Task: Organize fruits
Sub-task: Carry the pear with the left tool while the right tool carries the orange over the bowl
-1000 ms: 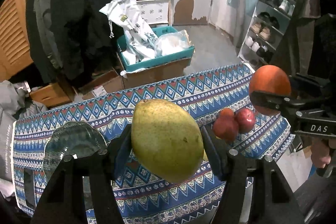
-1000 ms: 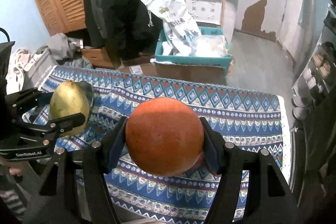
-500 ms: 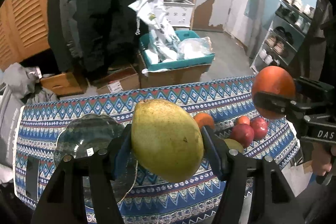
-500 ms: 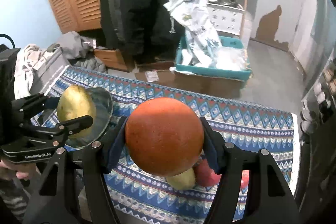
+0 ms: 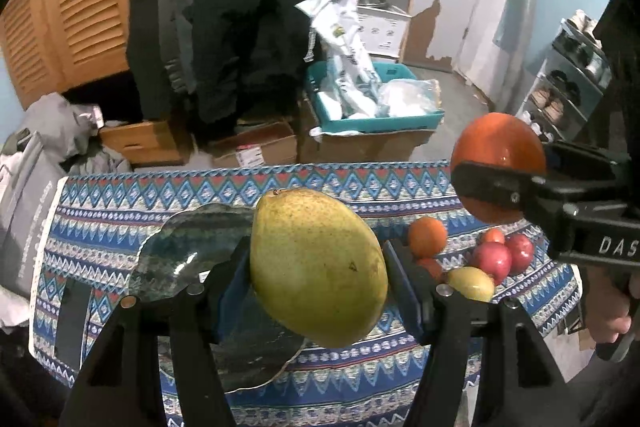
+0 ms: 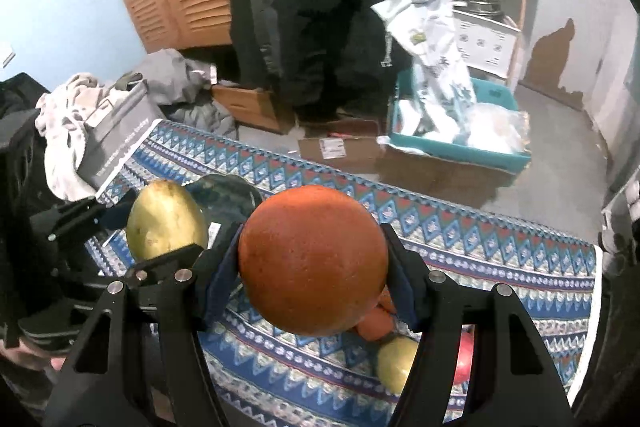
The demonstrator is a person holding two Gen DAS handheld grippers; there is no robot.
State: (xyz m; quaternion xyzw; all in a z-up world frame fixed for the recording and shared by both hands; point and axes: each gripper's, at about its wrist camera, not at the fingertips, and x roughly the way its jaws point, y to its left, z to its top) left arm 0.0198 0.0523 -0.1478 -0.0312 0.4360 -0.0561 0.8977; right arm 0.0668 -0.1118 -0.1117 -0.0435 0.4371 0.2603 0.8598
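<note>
In the left wrist view the left gripper (image 5: 318, 281) is clenched on a large yellow-green pear (image 5: 318, 267), its blue pads pressed to both flanks, the fruit held above the patterned tablecloth (image 5: 360, 187). A dark glass plate (image 5: 192, 251) lies on the cloth at nine o'clock from the pear, partly behind it. At three o'clock the right gripper (image 5: 500, 183) grips a big orange (image 5: 498, 143) in the air. Below that, a small heap of loose fruit rests on the cloth: a small orange (image 5: 427, 237), two red apples (image 5: 506, 257) and a yellow fruit (image 5: 471, 283). In the right wrist view the right gripper (image 6: 314, 267) is closed tight on the big orange (image 6: 314, 259) at centre. At nine o'clock the left gripper (image 6: 160, 227) holds the pear (image 6: 164, 219), with the glass plate (image 6: 230, 197) just behind it. At six o'clock, under the orange, a yellow fruit (image 6: 396, 363) and a red apple (image 6: 464, 359) lie on the tablecloth (image 6: 480, 239).
</note>
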